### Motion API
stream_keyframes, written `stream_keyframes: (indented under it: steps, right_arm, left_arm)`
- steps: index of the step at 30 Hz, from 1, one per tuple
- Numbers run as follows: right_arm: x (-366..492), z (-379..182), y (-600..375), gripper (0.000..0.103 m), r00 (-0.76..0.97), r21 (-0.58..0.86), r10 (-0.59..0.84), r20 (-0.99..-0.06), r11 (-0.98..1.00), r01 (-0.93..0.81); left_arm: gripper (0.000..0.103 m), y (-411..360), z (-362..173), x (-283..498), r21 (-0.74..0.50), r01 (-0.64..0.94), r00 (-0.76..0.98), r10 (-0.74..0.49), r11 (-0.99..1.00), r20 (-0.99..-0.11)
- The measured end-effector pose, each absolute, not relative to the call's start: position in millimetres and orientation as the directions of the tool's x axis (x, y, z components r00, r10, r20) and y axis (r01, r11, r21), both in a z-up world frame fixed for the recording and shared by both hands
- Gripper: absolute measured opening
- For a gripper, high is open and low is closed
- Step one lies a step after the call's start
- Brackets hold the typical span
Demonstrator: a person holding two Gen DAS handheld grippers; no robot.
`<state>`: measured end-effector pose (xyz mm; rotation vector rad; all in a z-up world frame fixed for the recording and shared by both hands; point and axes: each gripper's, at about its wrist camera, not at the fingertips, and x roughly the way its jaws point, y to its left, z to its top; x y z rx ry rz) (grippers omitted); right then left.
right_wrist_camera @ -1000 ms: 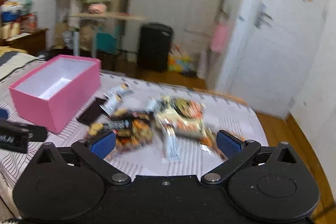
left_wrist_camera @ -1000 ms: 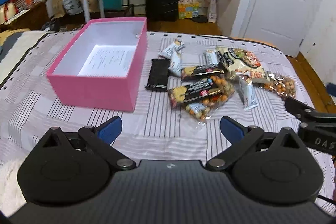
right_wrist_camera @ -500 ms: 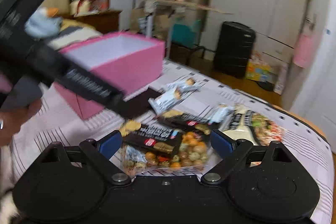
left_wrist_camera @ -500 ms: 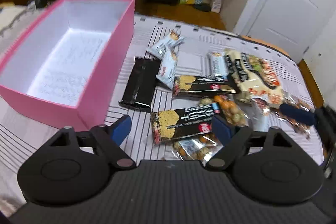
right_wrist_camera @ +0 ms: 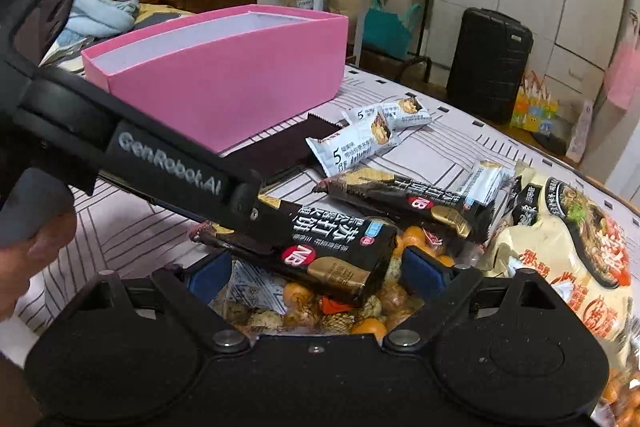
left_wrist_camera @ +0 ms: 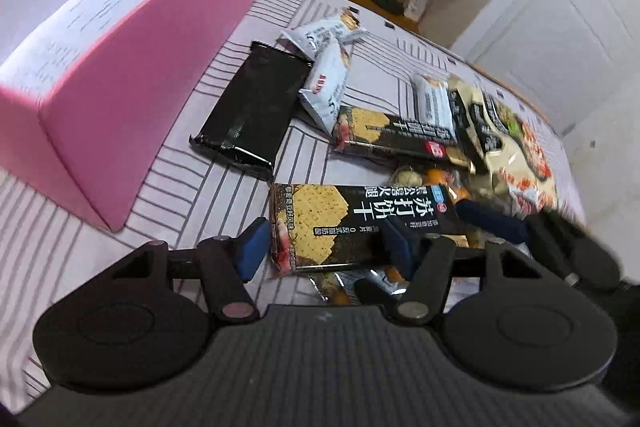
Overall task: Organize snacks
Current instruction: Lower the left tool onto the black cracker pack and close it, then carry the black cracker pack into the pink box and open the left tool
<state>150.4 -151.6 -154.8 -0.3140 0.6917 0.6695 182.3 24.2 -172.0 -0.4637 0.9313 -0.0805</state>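
Observation:
A black soda-cracker pack (left_wrist_camera: 360, 223) lies on top of a clear bag of mixed nuts (right_wrist_camera: 304, 307) on the striped bed. My left gripper (left_wrist_camera: 324, 251) is open, its fingers either side of the cracker pack's near end. My right gripper (right_wrist_camera: 316, 267) is open, straddling the nut bag and the same pack (right_wrist_camera: 320, 247) from the other side. The left gripper's finger (right_wrist_camera: 168, 171) reaches over the pack in the right wrist view. An open pink box (left_wrist_camera: 132, 67) with white paper inside stands to the left.
Around lie a plain black packet (left_wrist_camera: 252, 111), two white bars (left_wrist_camera: 328, 67), a second cracker pack (left_wrist_camera: 392, 139), another white bar (left_wrist_camera: 434, 103) and a beige noodle bag (right_wrist_camera: 568, 255). A black suitcase (right_wrist_camera: 492, 63) and wardrobe stand beyond the bed.
Both grippers have moved in low over the snack pile. The left one now brackets the front cracker pack; the right one has dropped onto the nut bag.

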Motion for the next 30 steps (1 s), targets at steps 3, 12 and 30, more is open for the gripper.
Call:
stream_keyframes:
  steps: [3, 12, 30]
  right_arm:
    - [142.3, -158.5, -146.4, 0.092, 0.598, -0.09, 0.444, -0.668, 0.749, -0.657]
    - [127.6, -156.6, -140.5, 0.089, 0.647, -0.112, 0.382, -0.66, 0.801, -0.588]
    - [70.2, -87.4, -114.9, 0.089, 0.629, -0.124, 0.42, -0.655, 0.761, -0.637]
  left_arm:
    - [0.057, 23.6, -174.2, 183.5, -0.435, -0.121, 0.604, -0.282, 0.892, -0.745]
    - [0.054, 15.1, -165.7, 172.8, -0.413, -0.08, 0.615, -0.282, 0.907, -0.737]
    - [0.057, 28.9, -87.1, 112.4, -0.301, -0.009, 0.563, -0.244, 0.953, -0.789]
